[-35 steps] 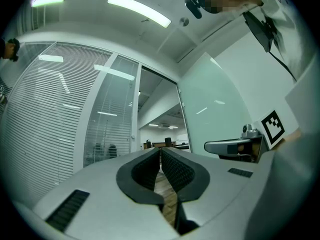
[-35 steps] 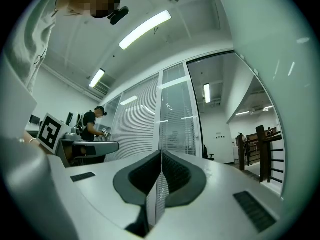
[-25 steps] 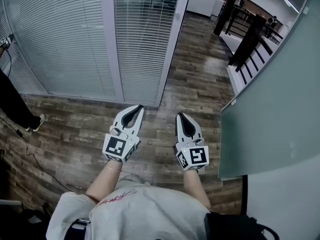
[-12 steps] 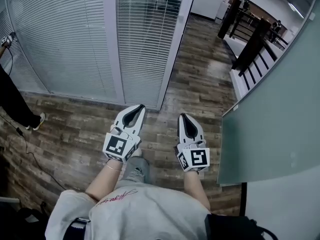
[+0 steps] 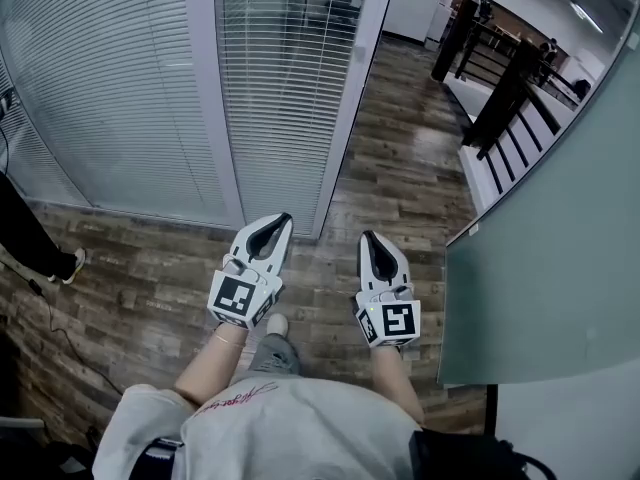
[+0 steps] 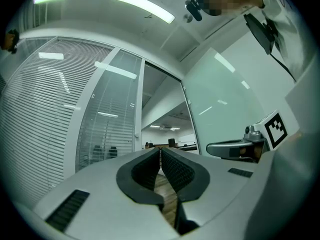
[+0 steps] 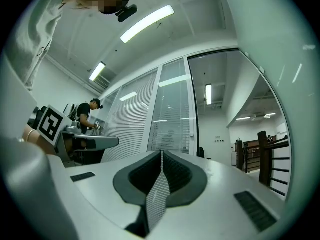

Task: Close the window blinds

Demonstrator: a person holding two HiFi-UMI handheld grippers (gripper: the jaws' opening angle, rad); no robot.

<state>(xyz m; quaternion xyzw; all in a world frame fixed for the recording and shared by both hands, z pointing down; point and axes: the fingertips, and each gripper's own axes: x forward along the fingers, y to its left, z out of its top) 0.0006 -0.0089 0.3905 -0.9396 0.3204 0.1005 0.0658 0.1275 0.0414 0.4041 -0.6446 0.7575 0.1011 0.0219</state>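
White slatted blinds hang behind glass panels: a wide panel on the left and a narrower one beside a white frame post. Both grippers are held low in front of the person, pointing toward these panels. My left gripper is shut with nothing between its pads. My right gripper is likewise shut and empty. Neither touches the blinds. The left gripper view shows the blinds at its left; in the right gripper view the blinds stand ahead.
A frosted glass wall runs along the right. A dark railing stands beyond an open passage over the wooden floor. Another person's leg is at the left, and a cable lies on the floor.
The person has stepped slightly toward the glass panels, and a foot now shows below the grippers. Both grippers stay shut and side by side.
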